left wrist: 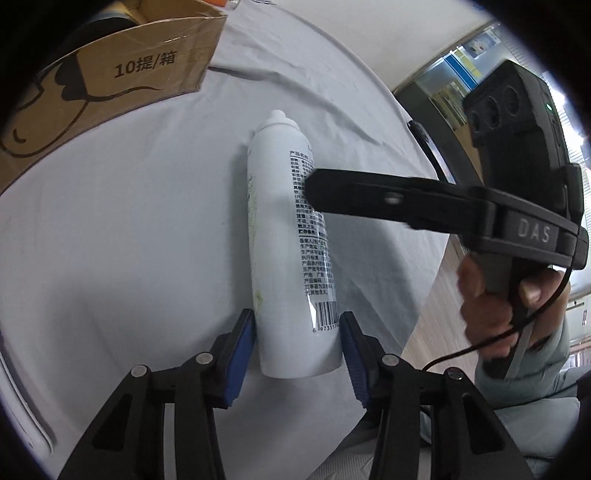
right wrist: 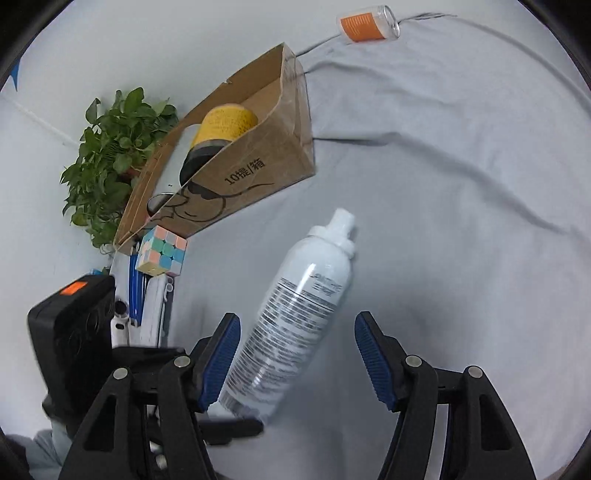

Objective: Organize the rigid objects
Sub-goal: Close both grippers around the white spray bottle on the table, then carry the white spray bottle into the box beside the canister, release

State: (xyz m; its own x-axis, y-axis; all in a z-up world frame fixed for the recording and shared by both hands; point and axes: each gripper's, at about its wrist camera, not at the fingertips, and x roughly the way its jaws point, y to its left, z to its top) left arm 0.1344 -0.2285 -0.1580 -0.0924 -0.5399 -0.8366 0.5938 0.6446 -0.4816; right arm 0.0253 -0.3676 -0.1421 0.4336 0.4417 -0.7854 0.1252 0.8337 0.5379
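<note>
A white spray can (left wrist: pixel 288 236) with black print lies on the grey cloth, nozzle pointing away. My left gripper (left wrist: pixel 297 345) has its blue pads on both sides of the can's base and is shut on it. In the right wrist view the same can (right wrist: pixel 295 314) lies tilted between the wide-open pads of my right gripper (right wrist: pixel 295 350), which is empty. The right gripper also shows in the left wrist view (left wrist: pixel 314 192), its tip over the can's middle. A cardboard box (right wrist: pixel 243 173) holds a yellow-topped item (right wrist: pixel 221 129).
A pastel puzzle cube (right wrist: pixel 161 251) sits by the box, on white and blue items (right wrist: pixel 144 295). A potted green plant (right wrist: pixel 110 155) stands behind. An orange-labelled clear jar (right wrist: pixel 369 24) lies far off. The table edge (left wrist: pixel 424 166) runs on the right.
</note>
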